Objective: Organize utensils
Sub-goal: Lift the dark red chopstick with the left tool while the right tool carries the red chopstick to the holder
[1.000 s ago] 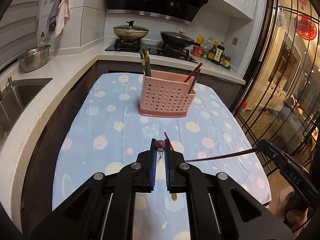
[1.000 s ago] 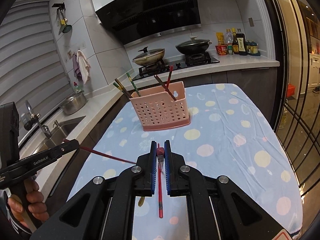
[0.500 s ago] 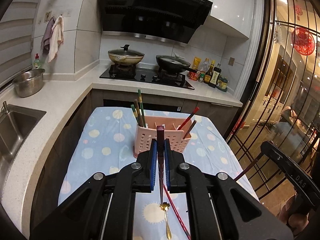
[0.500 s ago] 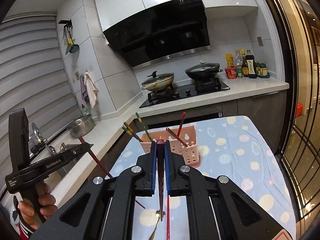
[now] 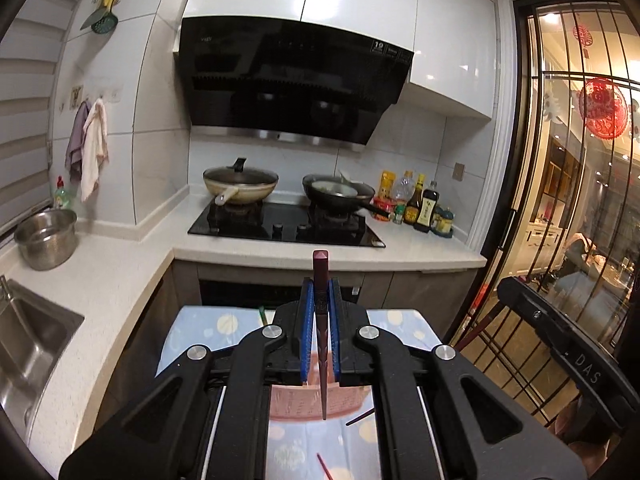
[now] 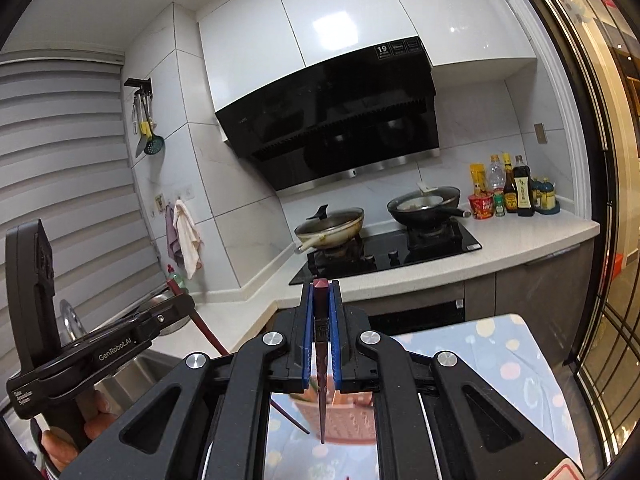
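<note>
Left hand-held gripper pinching chopstick, tip down above pink basket on tabletop. Right hand-held gripper likewise pinching chopstick over basket. Step: carrying to basket. Next: lower tips into compartment, release.

Bright indoor light, cabinet glare, fisheye-warped edges

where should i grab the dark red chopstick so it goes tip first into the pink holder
Take the chopstick by its thick square top end, closing from the sides on two flat faces, as the left gripper does now. The shaft tapers to a thin tip hanging down over the pink holder, leaving the lower part free to enter.
</note>
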A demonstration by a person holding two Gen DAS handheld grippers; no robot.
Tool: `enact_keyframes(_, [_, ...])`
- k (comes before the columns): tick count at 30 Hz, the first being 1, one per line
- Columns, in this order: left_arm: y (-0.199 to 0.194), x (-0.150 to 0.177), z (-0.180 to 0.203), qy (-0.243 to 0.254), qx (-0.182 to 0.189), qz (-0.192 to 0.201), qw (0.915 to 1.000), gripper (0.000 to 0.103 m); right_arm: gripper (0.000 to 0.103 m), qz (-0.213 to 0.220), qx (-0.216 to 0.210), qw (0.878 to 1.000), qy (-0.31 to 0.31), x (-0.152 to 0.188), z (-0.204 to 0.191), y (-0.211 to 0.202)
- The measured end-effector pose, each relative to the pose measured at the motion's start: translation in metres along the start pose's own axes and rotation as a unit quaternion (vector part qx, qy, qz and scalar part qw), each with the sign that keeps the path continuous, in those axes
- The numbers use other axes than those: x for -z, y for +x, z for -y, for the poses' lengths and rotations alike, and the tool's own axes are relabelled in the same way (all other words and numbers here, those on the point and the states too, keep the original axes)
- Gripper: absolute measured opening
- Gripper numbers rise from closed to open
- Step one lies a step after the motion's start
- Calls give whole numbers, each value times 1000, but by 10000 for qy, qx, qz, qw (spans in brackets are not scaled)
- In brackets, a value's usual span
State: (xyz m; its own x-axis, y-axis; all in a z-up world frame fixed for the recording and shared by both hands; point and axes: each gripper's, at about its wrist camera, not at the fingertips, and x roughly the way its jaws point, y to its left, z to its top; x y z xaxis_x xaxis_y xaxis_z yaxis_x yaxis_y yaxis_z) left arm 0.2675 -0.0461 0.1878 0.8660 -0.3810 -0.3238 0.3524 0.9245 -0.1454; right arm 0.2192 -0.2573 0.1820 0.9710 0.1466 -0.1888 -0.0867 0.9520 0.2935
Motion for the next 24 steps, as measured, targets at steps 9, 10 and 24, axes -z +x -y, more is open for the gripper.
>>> enact_keyframes(9, [52,-11,4,93,-61,77,9999,7,7,21,221,9998,23,-10,11,57])
enact_keyframes(10, [58,-10,4,84,-49,48,9999,7,7,-30,244,9997,40,-9,14,65])
enact_keyframes(24, [118,22,-5,55,-85,-504,9987,7,7,-884,341,9954,170,43,37,140])
